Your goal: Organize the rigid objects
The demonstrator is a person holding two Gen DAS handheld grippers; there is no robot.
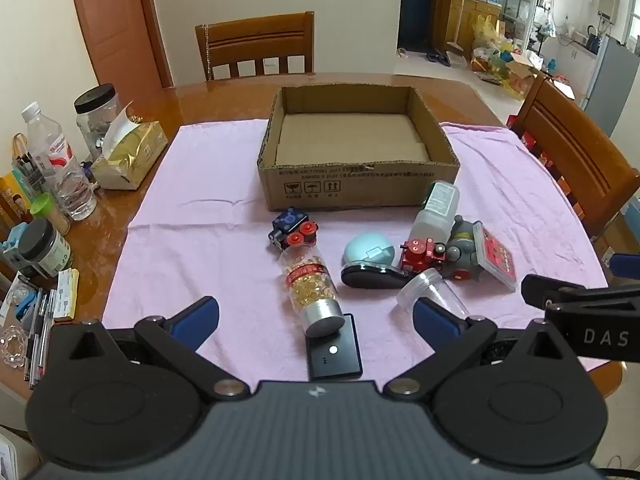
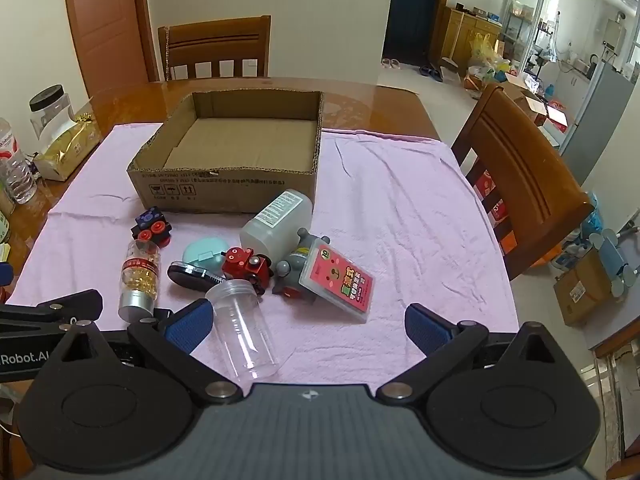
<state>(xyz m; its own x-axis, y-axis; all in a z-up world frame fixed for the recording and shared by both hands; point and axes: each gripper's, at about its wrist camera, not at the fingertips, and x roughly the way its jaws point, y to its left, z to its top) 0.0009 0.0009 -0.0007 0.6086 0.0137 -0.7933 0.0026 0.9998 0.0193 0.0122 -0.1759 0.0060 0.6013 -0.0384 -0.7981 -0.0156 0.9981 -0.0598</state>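
Note:
An empty cardboard box [image 1: 360,186] [image 2: 224,188] stands on a pink cloth. In front of it lie a capsule bottle [image 1: 310,284] [image 2: 138,278], a black device [image 1: 334,354], a dark toy car [image 1: 290,226] [image 2: 152,224], a teal case [image 1: 368,252] [image 2: 202,256], a black fob [image 1: 372,278] [image 2: 192,276], a red toy robot [image 1: 420,256] [image 2: 246,264], a grey figure [image 1: 460,250] [image 2: 296,268], a white bottle [image 1: 436,208] [image 2: 278,218], a card box [image 1: 496,256] [image 2: 340,280] and a clear jar [image 1: 432,292] [image 2: 242,332]. My left gripper [image 1: 316,320] is open above the capsule bottle's cap. My right gripper [image 2: 308,328] is open beside the clear jar.
Wooden chairs stand behind the table [image 1: 256,46] and at its right [image 2: 520,176]. Along the left table edge are a water bottle [image 1: 58,160], jars [image 1: 96,116], a tissue pack [image 1: 128,156] and pens [image 1: 38,336]. The pink cloth [image 2: 400,208] lies open at the right.

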